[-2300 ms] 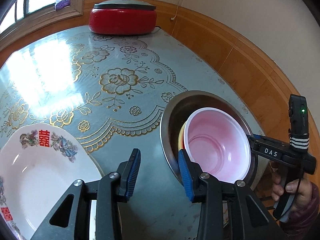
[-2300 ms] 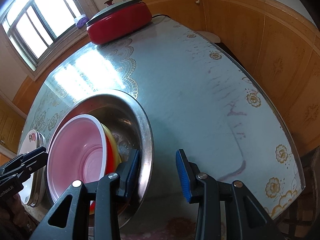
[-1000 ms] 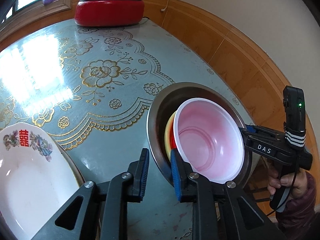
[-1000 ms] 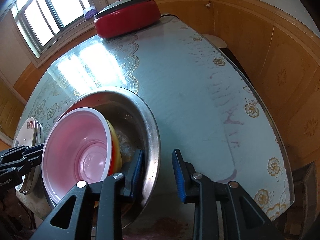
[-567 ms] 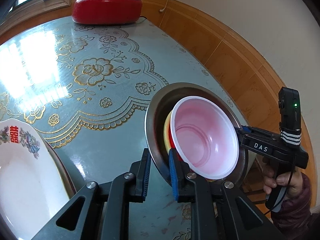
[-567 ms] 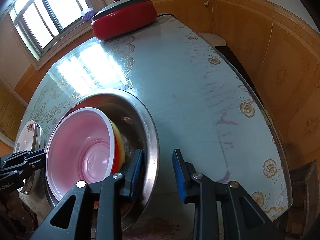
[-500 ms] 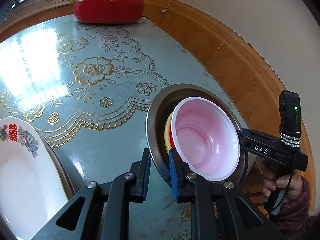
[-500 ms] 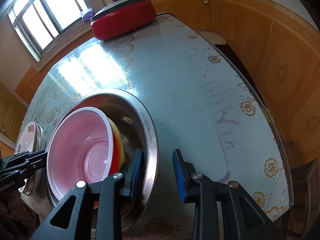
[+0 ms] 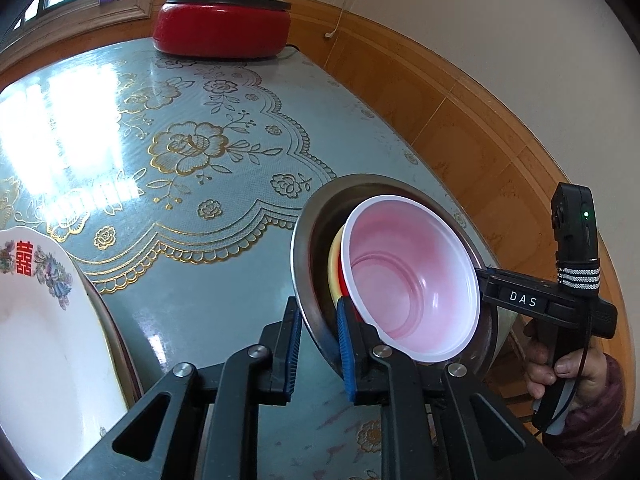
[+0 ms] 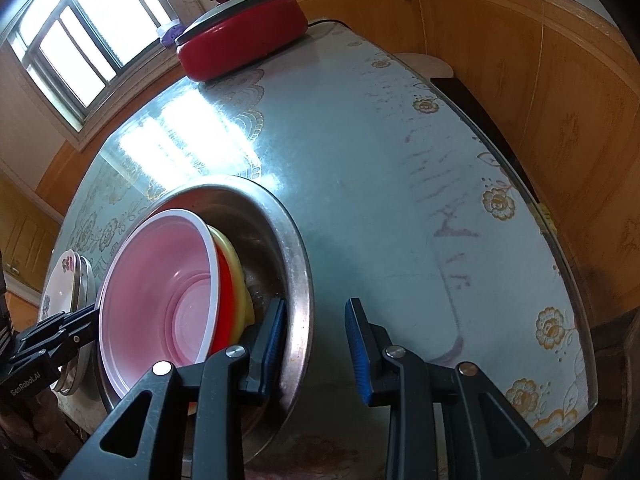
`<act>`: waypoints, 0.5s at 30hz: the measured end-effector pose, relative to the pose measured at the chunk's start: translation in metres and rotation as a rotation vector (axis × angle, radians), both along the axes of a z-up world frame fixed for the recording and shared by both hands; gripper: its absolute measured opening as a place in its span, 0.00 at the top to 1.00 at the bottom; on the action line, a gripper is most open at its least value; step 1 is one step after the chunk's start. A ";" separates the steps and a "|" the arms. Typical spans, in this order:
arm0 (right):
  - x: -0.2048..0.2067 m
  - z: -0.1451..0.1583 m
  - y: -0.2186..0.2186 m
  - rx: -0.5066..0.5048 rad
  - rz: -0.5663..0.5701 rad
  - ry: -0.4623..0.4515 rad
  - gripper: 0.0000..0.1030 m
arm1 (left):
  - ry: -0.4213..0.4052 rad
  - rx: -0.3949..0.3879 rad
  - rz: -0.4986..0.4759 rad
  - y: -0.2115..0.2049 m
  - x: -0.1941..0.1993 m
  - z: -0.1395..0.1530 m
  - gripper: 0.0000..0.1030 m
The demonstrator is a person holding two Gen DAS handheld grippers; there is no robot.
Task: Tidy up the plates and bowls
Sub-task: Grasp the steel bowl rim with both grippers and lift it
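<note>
best done as a two-sided lift: keep both grips low on the rim of the steel basin [image 9: 304, 248] at opposite sides, raise level and slowly, since the stack inside leans on edge and can slide or tip out.

steel basin near the table's [image 9: 224, 184] front edge, right of the white plate with red characters [image 9: 36, 320]. inside, tilted on edge: pink bowl with white rim [image 9: 412, 284], nested against a red bowl [image 10: 226, 292] and a yellow bowl [image 10: 236, 264].

left gripper [image 9: 318, 348]: narrow, blue pads [image 9: 345, 352] straddling the near rim of the basin, one pad outside, one inside; looks pinched on the rim, though actual contact hard to confirm.

right gripper [image 10: 316, 340]: noticeably wider, left pad inside the basin wall, right pad outside and clearly apart from the metal; not yet closed on anything. needs closing on the rim before any lift.

far back on the table, a red lidded cooker [image 9: 222, 30], well apart from the work.
</note>
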State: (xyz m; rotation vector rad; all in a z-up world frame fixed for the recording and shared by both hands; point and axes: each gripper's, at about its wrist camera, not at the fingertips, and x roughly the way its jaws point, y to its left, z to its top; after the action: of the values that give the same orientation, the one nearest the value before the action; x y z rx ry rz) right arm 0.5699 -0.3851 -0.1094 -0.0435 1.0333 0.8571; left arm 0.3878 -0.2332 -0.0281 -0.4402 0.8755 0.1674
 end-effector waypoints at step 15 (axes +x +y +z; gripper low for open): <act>-0.012 -0.001 0.005 -0.005 0.011 -0.028 0.93 | -0.041 0.009 -0.029 -0.005 -0.004 -0.004 0.82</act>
State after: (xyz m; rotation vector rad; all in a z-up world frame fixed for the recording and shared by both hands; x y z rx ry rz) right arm 0.5578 -0.3797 -0.1106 -0.0656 1.0098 0.8619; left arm 0.3842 -0.2378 -0.0320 -0.4211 0.8405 0.1347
